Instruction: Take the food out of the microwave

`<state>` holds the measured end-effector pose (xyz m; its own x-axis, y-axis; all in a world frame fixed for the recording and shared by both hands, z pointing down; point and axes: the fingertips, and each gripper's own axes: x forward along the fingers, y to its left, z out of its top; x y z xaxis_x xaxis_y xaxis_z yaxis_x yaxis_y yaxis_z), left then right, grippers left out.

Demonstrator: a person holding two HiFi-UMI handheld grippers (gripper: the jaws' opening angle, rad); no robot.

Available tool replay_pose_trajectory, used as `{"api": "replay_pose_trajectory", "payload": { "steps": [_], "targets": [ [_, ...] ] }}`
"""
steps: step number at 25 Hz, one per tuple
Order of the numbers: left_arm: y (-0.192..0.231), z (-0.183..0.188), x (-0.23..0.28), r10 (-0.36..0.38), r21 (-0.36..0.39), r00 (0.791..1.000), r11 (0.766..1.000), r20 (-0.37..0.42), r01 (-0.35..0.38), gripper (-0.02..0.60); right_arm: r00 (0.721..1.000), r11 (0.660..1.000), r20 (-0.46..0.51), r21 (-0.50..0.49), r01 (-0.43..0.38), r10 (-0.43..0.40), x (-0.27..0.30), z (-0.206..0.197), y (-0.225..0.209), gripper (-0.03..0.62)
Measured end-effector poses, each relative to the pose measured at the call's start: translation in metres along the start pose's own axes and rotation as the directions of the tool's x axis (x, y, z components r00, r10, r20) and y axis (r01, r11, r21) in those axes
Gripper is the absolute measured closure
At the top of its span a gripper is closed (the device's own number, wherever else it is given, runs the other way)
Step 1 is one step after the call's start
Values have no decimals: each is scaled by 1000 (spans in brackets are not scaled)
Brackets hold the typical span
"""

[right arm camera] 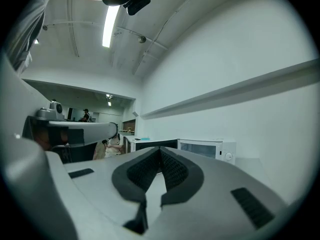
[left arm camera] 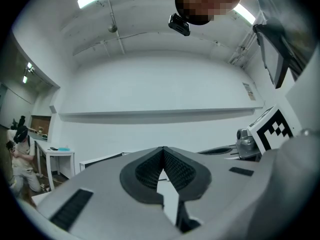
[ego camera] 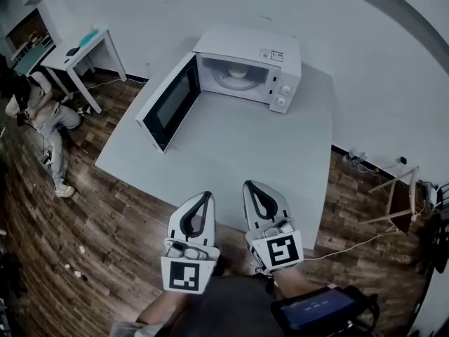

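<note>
White table [ego camera: 231, 153], microwave [ego camera: 247, 65] at far end, door [ego camera: 168, 104] open, food [ego camera: 237, 70] inside on turntable. Left gripper [ego camera: 203, 201] and right gripper [ego camera: 254, 190] clenched, empty, well short of it. Step likely approach; next calls for opening jaws and reaching in.

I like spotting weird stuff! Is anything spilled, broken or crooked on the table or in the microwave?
Nothing stands out. The microwave has its door swung wide open, and a pale dish sits inside. No spill or damage shows on the table.
</note>
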<state>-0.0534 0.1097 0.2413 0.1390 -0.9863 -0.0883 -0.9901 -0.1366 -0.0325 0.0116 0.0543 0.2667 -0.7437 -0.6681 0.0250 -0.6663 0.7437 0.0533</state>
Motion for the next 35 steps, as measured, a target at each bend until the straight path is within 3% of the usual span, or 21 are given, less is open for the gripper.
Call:
{"api": "replay_pose_trajectory", "payload": {
  "steps": [6, 14, 26, 35],
  "targets": [
    [40, -2, 31, -45, -18, 999, 999, 15, 45, 575, 998, 997, 0, -36, 65, -65, 46, 9, -10, 588],
    [58, -4, 66, -81, -19, 996, 996, 21, 82, 575, 992, 991, 23, -56, 125, -124, 79, 21, -38, 588],
    [76, -20, 148, -100, -26, 995, 995, -1, 100, 575, 989, 988, 8, -50, 149, -148, 135, 9, -94, 588],
    [92, -36, 217, -99, 9, 994, 995, -35, 100, 575, 989, 989, -31, -26, 142, -143, 186, -13, -145, 588]
  ]
}}
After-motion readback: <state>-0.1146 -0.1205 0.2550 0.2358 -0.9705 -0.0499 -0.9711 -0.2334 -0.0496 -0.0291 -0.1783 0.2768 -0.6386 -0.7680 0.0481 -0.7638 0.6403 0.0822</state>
